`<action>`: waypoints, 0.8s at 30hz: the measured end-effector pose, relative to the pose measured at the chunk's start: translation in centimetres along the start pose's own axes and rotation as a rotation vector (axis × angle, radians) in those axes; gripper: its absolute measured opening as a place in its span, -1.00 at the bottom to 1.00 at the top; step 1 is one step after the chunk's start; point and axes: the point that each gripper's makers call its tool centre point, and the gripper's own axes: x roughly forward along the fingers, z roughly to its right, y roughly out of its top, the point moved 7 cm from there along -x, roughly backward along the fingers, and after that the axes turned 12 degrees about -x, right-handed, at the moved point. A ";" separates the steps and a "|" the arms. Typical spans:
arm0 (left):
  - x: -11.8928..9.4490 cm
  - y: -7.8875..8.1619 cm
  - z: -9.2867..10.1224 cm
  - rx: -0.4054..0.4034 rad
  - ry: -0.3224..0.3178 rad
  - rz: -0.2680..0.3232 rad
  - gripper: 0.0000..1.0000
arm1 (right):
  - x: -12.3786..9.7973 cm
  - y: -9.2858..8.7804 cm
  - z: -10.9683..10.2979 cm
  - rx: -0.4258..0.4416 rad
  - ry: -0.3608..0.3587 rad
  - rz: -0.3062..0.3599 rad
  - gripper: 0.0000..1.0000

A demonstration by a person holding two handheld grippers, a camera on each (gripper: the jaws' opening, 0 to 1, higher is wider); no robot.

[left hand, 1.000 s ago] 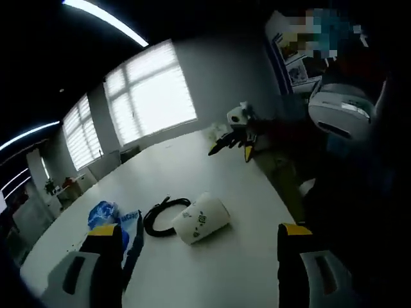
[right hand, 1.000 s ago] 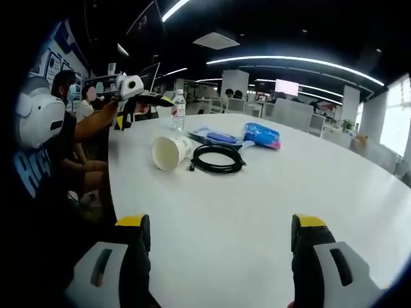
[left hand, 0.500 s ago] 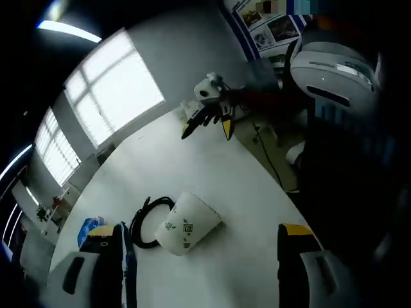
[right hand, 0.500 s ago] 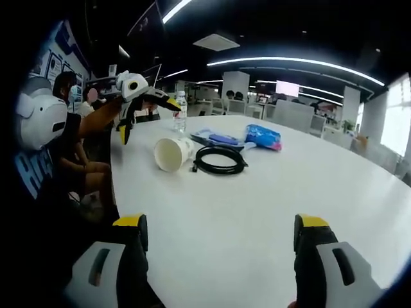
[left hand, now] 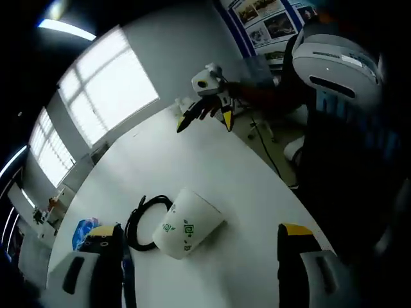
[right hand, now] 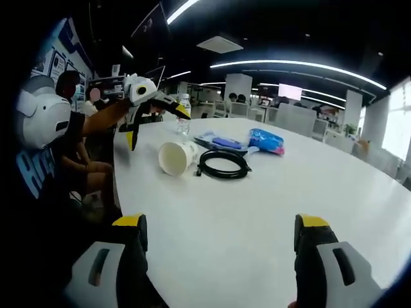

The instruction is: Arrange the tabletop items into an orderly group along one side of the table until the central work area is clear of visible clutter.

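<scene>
White table [right hand: 270,218] carries a paper cup [right hand: 177,156] on its side, mouth toward the near edge. Left gripper [left hand: 199,269] has descended closer; right gripper [right hand: 218,256] unchanged; both jaws apart.

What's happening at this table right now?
A person holds two grippers over a white table, and neither has picked anything up. The left gripper hangs open above a paper cup lying on its side beside a coiled black cable. The right gripper waits open, farther back. A blue packet and a water bottle sit beyond the cup. Nothing looks grouped along a side yet.
</scene>
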 end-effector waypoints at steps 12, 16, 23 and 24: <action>1.7 0.1 -0.8 0.032 -0.036 -0.026 0.98 | -0.3 -0.1 -0.1 -0.002 0.000 -0.004 0.81; 2.2 0.0 -0.9 0.045 -0.041 -0.043 0.94 | -0.4 -0.1 -0.1 -0.005 0.000 -0.005 0.79; 2.8 -0.3 -0.8 0.082 -0.040 -0.061 0.83 | -0.3 -0.2 -0.1 -0.003 0.002 -0.004 0.78; 2.9 -0.3 -0.8 0.089 -0.040 -0.066 0.81 | -0.3 -0.2 -0.1 -0.002 0.001 -0.003 0.78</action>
